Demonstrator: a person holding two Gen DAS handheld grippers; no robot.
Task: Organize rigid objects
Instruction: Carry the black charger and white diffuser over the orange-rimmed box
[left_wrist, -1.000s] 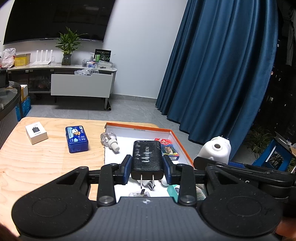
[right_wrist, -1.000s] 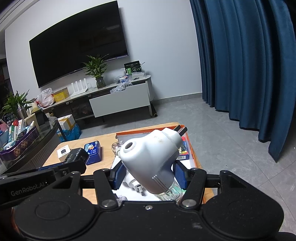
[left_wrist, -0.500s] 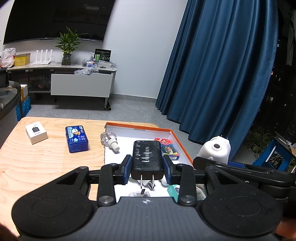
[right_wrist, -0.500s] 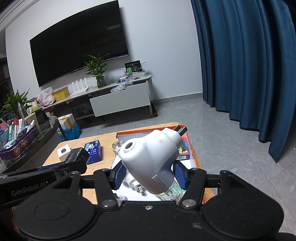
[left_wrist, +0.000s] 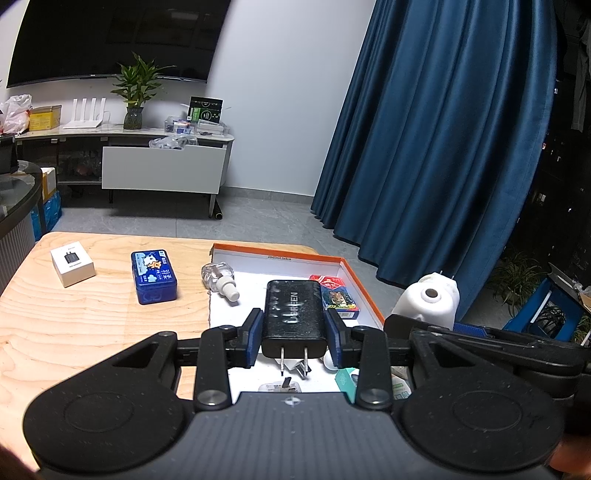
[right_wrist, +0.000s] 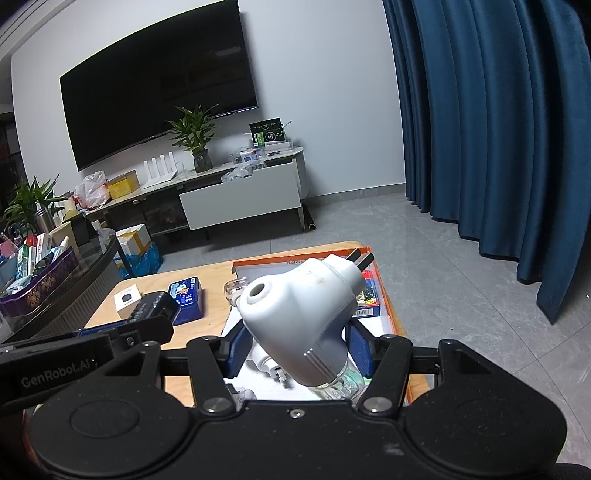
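My left gripper (left_wrist: 293, 338) is shut on a black charger (left_wrist: 294, 317), its two prongs pointing back at the camera, held above an orange-rimmed white box (left_wrist: 364, 286). My right gripper (right_wrist: 297, 349) is shut on a white plug-in vaporizer (right_wrist: 303, 325) with a clear bottle at its base, tilted, also over the box (right_wrist: 388, 310). That vaporizer (left_wrist: 428, 304) shows at the right of the left wrist view. A small card box (left_wrist: 334, 295) lies inside the orange-rimmed box.
On the wooden table (left_wrist: 74, 325) lie a blue tin (left_wrist: 153, 277), a white carton (left_wrist: 72, 264) and a clear bottle (left_wrist: 219, 278) at the box's left rim. More small items lie in the box's near end. Blue curtains hang right; a TV cabinet stands behind.
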